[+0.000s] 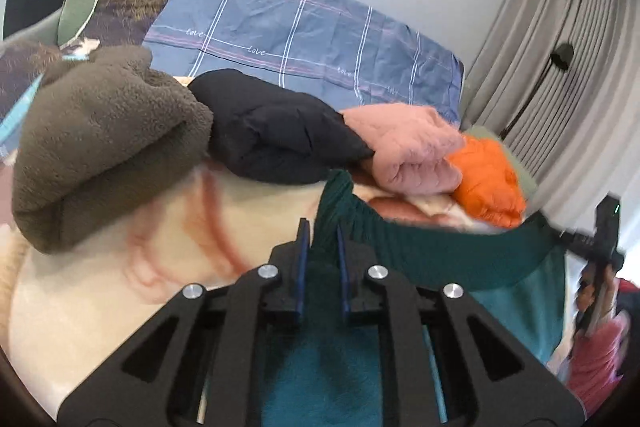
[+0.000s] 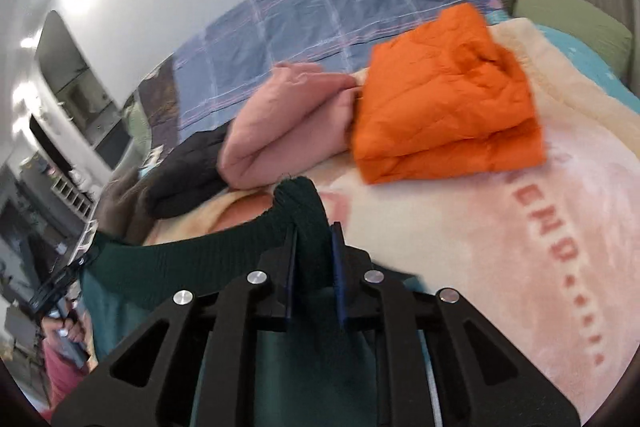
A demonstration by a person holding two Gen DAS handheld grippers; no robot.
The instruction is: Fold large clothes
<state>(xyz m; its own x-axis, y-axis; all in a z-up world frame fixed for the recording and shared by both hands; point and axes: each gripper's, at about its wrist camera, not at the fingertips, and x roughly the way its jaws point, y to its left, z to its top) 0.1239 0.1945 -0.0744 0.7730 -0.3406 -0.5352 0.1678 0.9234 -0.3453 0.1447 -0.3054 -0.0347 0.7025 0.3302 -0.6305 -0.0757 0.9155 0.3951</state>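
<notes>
The dark green ribbed-knit garment (image 1: 432, 251) hangs stretched between the two tools, just above the bed. Its thick ribbed band runs in a shallow sag from one grip to the other, and a smoother teal panel of the same piece (image 2: 116, 303) drops below it. The left gripper (image 1: 322, 239) has its blue-edged black fingers nearly closed, pinching one bunched end of the band, which pokes up past the tips. The right gripper (image 2: 314, 239) is likewise clamped close on the other end, a dark nub of ribbing standing up between its fingers.

Under the garment lies a cream plush blanket with faded red-pink markings (image 2: 500, 227), soft and fuzzy in texture. Further along it sit four folded bundles in a row: a brown fleece bundle (image 1: 104, 147), thick and nubbly; touching it, a black, smooth, puffy bundle (image 1: 272, 131); against that, a pink soft-knit bundle (image 1: 404, 151); and beside that, an orange quilted piece folded into a squarish stack (image 2: 448, 95).

Behind the row, a blue checked sheet with thin white and pink lines (image 1: 288, 23) covers the back of the bed. A pale green pillow (image 2: 576, 23) lies at the far end of the bed, and grey pleated curtains (image 1: 560, 39) hang beyond the plain white wall.
</notes>
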